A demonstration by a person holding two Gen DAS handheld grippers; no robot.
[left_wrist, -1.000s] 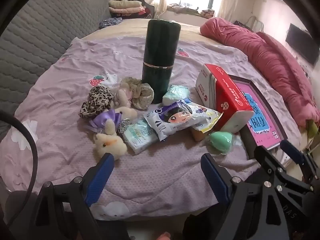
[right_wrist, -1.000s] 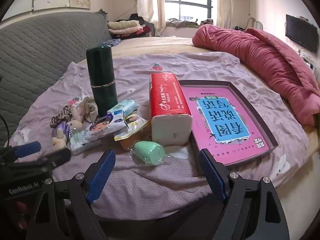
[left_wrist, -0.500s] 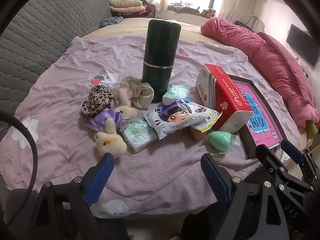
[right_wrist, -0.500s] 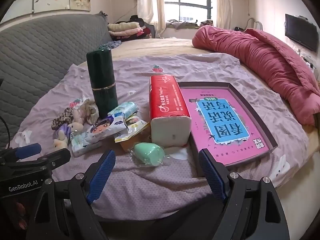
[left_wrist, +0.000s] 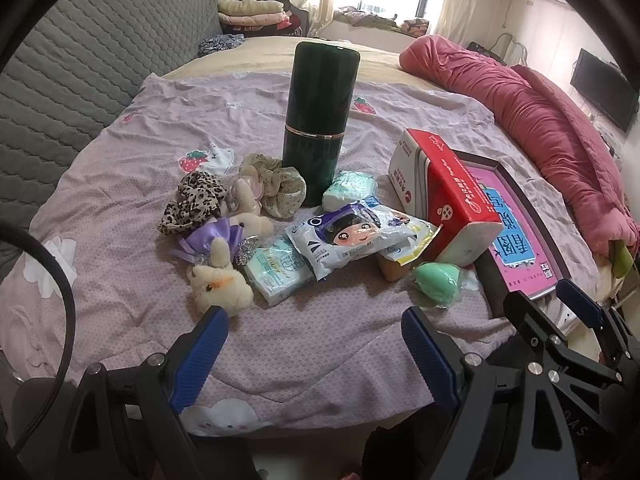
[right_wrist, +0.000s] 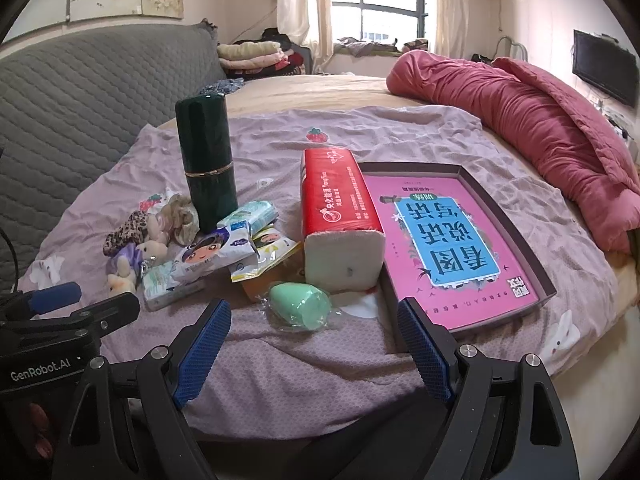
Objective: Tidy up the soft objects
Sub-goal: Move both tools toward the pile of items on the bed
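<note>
Soft things lie in a heap on the purple sheet: a plush rabbit (left_wrist: 218, 282), a leopard scrunchie (left_wrist: 192, 202), a beige scrunchie (left_wrist: 276, 188), tissue packs (left_wrist: 276, 270), a cartoon wipes pack (left_wrist: 352, 236), a green sponge in wrap (left_wrist: 438, 282) and a red tissue brick (left_wrist: 452, 200). My left gripper (left_wrist: 314, 316) is open and empty, just short of the rabbit. My right gripper (right_wrist: 314, 312) is open and empty, with the green sponge (right_wrist: 300, 306) between its fingers' line. The red brick (right_wrist: 340, 220) lies beyond it.
A tall dark green cylinder (left_wrist: 320, 120) stands behind the heap. A dark tray with a pink book (right_wrist: 452, 240) lies right of the red brick. A rolled red quilt (right_wrist: 540, 120) lies at the far right. A grey headboard (right_wrist: 80, 92) is at the left.
Both grippers have moved slightly forward toward the heap. Nothing on the bed has moved and both grippers stay open.
</note>
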